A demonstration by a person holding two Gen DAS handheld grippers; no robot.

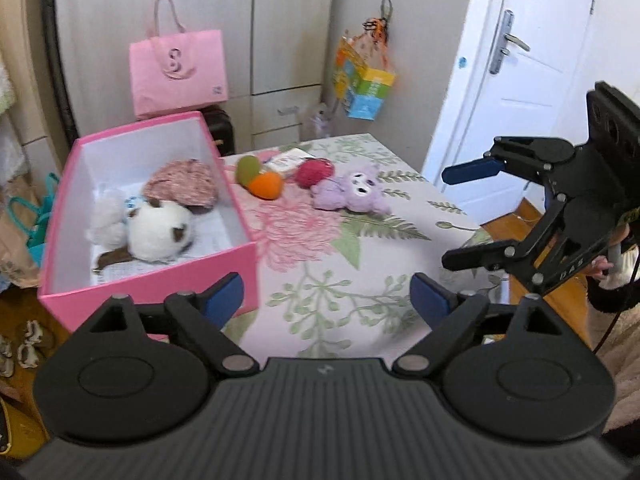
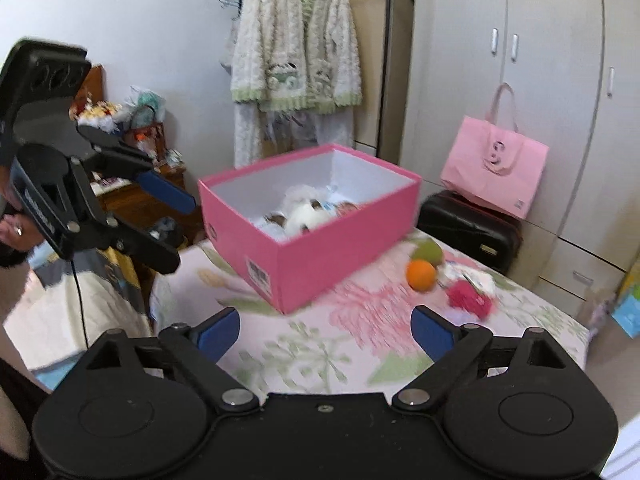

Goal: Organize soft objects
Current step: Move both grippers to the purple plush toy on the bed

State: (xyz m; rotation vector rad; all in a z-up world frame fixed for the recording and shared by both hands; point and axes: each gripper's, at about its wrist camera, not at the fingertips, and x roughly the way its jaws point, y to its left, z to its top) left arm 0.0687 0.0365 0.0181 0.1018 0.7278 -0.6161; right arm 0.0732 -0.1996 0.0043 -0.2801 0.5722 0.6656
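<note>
Pink box sat w/ its near corner close to the bed's edge at 9 o'clock in the left wrist view, floral bedspread running bare from 6 o'clock up to the toys. Bed's far corner dropped off near 1 o'clock, wood floor beyond at 3.

Inside the box: white-brown plush and a pink floral fabric piece. Outside, just beside the box wall approx. 12 o'clock: green-orange plush, red pom-pom, purple plush touching it.

Left gripper was wide open, holding nothing, over bare bedspread. Right gripper likewise spread wide, empty, above the bedspread at 6 o'clock.
</note>
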